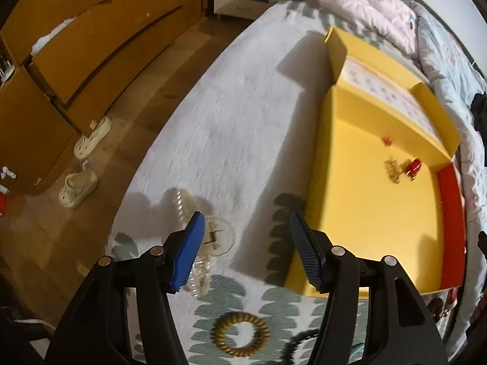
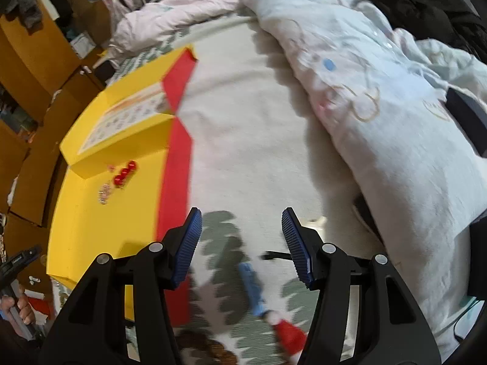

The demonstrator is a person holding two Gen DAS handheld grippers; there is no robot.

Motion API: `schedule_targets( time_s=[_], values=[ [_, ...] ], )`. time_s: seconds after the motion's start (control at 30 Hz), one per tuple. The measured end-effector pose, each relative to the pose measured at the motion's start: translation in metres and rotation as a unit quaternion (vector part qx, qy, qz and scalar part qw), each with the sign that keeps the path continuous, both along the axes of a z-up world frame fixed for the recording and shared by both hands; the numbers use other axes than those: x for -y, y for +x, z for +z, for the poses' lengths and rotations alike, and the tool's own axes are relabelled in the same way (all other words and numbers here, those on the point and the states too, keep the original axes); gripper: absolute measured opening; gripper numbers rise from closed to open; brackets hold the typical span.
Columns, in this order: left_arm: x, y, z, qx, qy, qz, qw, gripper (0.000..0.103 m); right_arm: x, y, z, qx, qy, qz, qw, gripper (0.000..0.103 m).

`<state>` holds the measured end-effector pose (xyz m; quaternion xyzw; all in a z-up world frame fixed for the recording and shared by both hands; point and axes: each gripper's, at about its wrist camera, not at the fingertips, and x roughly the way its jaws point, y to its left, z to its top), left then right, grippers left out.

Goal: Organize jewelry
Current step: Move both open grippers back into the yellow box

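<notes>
An open yellow box (image 1: pixel 365 213) with a red side flap (image 1: pixel 453 228) lies on the bed. Inside it are red bead earrings (image 1: pixel 414 167), a small gold piece (image 1: pixel 392 168) and a tiny red piece (image 1: pixel 387 141). My left gripper (image 1: pixel 247 222) hangs open and empty over the blanket, left of the box. Clear plastic hair pieces (image 1: pixel 219 237) lie partly behind its left finger. A gold spiral hair tie (image 1: pixel 240 333) and a black one (image 1: pixel 301 343) lie nearer. My right gripper (image 2: pixel 241 216) is open and empty above a blue clip with a red-and-white end (image 2: pixel 252 289). The yellow box (image 2: pixel 91 228) and red beads (image 2: pixel 124 173) are to its left.
A crumpled pale duvet (image 2: pixel 380 106) and dark clothing (image 2: pixel 426 0) lie to the right on the bed. A brown scrunchie (image 2: pixel 207 346) sits at the bottom edge. Two slippers (image 1: pixel 91 137) stand on the floor by a wooden wardrobe (image 1: pixel 76 45). A hand (image 2: pixel 24 307) holds the other gripper.
</notes>
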<state>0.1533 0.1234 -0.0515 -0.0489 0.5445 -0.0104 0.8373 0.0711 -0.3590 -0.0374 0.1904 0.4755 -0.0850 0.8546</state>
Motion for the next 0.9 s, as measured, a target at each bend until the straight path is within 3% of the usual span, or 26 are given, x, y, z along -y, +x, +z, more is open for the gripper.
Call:
schedule_targets(
  time_s=[0.3, 0.53, 0.7, 0.9],
  values=[
    [0.043, 0.003, 0.018, 0.031, -0.022, -0.026, 0.9989, 0.059, -0.068, 0.021, 0.018, 0.023, -0.007, 0.067, 0.997, 0.058],
    [0.083, 0.013, 0.011, 0.020, -0.024, -0.055, 0.9980, 0.059, -0.115, 0.046, 0.007, 0.007, -0.015, 0.112, 0.994, 0.058],
    [0.102, 0.022, 0.001, 0.008, -0.022, -0.069, 0.9973, 0.064, -0.127, 0.064, 0.009, 0.012, 0.000, 0.121, 0.993, 0.058],
    [0.122, 0.038, -0.020, -0.027, -0.046, -0.087, 0.9947, 0.064, -0.135, 0.090, 0.007, 0.016, 0.030, 0.123, 0.992, 0.058]
  ],
)
